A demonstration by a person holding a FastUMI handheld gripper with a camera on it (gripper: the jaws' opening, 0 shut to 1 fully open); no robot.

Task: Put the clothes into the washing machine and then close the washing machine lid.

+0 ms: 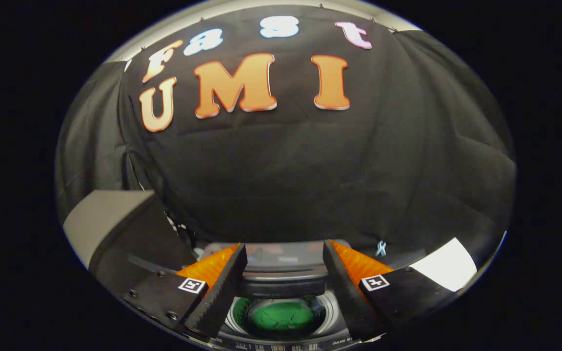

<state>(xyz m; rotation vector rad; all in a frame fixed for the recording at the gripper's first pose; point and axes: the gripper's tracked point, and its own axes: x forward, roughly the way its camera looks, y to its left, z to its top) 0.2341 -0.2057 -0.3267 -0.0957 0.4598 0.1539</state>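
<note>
The hand-held gripper [285, 253] hangs above a washing machine [281, 336], looking down and forward over it, with its two fingers [220, 287] spread wide apart and nothing held between them. In the gap between the fingers the round mouth of the machine's drum [332, 304] shows, its pale ribbed rim curving around a green garment [281, 317] that lies inside, low in the tub. Just beyond the drum, between the fingertips, the dark lid [283, 285] stands raised at the back of the opening, so the machine is open. Behind the lid runs the grey back panel of the machine [286, 252], meeting the black cloth wall [310, 165] of the booth. Beside the left finger stands a boxy thing with a pale grey top and dark sides [115, 229]; what it is cannot be told. Past the right finger a bright white patch of the table [449, 265] shows, and a small pale blue loop [381, 248] hangs against the cloth near it.
</note>
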